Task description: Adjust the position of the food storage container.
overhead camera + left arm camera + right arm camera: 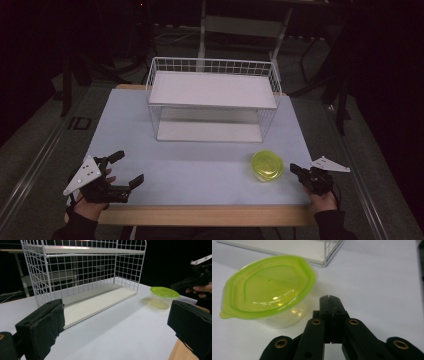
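Observation:
A clear plastic container with a lime-green lid (267, 166) stands on the white table (200, 165) at the front right; it shows as the container (162, 296) far right in the left gripper view and as the container (268, 288) close up in the right gripper view. My right gripper (295, 170) is shut with nothing in it, just right of the container, and its closed tips (329, 301) stand beside the tub, apart from it. My left gripper (130, 167) is wide open at the front left, with its fingers (41, 327) far apart.
A white wire rack with two shelves (212, 100) stands at the back middle of the table, the same rack (82, 277) seen from its front left corner. A wooden strip (200, 216) edges the table's front. Dark floor and furniture legs surround the table.

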A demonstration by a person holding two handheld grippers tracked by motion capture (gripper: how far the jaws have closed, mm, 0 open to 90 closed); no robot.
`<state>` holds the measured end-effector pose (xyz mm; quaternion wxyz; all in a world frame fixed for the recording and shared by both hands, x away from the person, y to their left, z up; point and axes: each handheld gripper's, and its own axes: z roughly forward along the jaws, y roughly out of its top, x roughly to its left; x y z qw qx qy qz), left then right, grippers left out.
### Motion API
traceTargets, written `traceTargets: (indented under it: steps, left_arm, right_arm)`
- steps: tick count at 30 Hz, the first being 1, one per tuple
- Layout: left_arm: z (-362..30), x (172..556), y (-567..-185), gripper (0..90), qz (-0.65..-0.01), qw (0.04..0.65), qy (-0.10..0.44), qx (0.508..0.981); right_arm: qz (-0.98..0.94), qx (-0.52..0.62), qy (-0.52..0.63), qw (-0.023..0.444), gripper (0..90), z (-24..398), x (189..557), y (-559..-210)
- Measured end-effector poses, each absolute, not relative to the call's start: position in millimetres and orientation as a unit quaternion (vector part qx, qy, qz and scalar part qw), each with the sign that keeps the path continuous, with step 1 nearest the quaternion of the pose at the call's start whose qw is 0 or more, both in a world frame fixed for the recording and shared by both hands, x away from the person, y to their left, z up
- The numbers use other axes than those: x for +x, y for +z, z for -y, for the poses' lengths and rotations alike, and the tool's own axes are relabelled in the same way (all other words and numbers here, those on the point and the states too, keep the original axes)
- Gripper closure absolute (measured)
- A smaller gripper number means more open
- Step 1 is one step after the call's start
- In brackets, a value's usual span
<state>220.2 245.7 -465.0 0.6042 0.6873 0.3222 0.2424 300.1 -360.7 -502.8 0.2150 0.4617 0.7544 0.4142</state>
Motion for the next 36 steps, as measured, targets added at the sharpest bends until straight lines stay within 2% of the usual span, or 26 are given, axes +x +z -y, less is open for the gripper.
traceTargets:
  steps: [4, 12, 25, 34, 36]
  left_arm:
    - [-246.1, 220.2, -464.9, 1.7, -0.322, 0.605, 0.242, 0.687]
    - [-245.3, 220.2, -464.9, 1.8, -0.32, 0.603, 0.243, 0.689]
    - [-245.5, 220.4, -464.9, 1.7, -0.319, 0.603, 0.247, 0.688]
    - [-245.2, 220.9, -465.2, 1.7, -0.321, 0.601, 0.243, 0.691]
    - [-245.1, 221.1, -465.2, 1.7, -0.321, 0.602, 0.242, 0.69]
  right_arm:
    - [-0.751, 0.482, 0.42, 0.168, 90.0, 358.7, 305.4, -517.1]
    - [-0.782, 0.474, 0.374, 0.156, 90.0, 340.9, 318.3, -527.5]
    - [-0.8, 0.429, 0.396, 0.137, 90.0, 320.4, 321.2, -522.6]
    - [-0.829, 0.39, 0.388, 0.098, 90.0, 297.4, 320.0, -526.7]
    - [-0.831, 0.388, 0.386, 0.1, 90.0, 292.7, 321.0, -525.1]
